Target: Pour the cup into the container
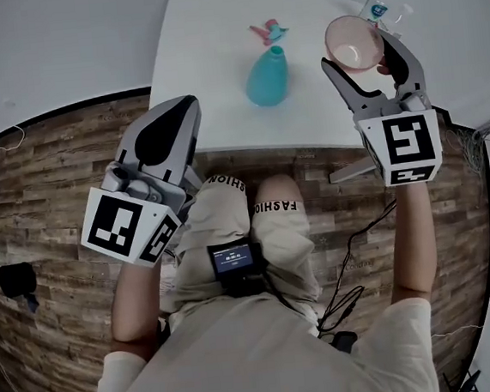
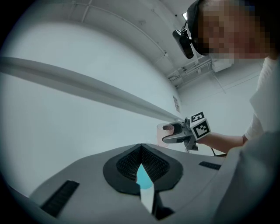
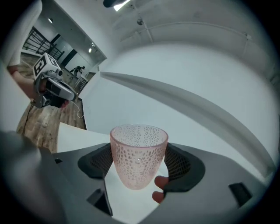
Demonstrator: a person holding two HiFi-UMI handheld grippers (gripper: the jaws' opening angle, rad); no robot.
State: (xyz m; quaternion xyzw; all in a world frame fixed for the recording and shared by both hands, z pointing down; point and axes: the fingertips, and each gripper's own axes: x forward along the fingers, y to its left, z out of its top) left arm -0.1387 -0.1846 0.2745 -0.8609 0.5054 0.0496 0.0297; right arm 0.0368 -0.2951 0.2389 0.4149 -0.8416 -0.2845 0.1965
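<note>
Right gripper view: the right gripper [image 3: 140, 162] has its jaws clamped on an upright pink dimpled cup [image 3: 139, 151], whose contents cannot be made out. In the head view the cup is held above the white tabletop [image 1: 208, 82], to the right of the upright teal narrow-necked container [image 1: 266, 78]. The left gripper [image 1: 176, 111] has its jaws pressed together.

The cup [image 3: 138, 154] is pale pink and half see-through, with small dots all over it. The container [image 1: 267, 77] is turquoise, the table [image 1: 207, 74] white, and the floor [image 1: 46, 193] brown wood planks. My right gripper [image 3: 140, 165] and left gripper [image 1: 181, 111] are grey with black ribbed pads [image 3: 181, 164] (each cube [image 1: 408, 147] shows black-and-white squares).
</note>
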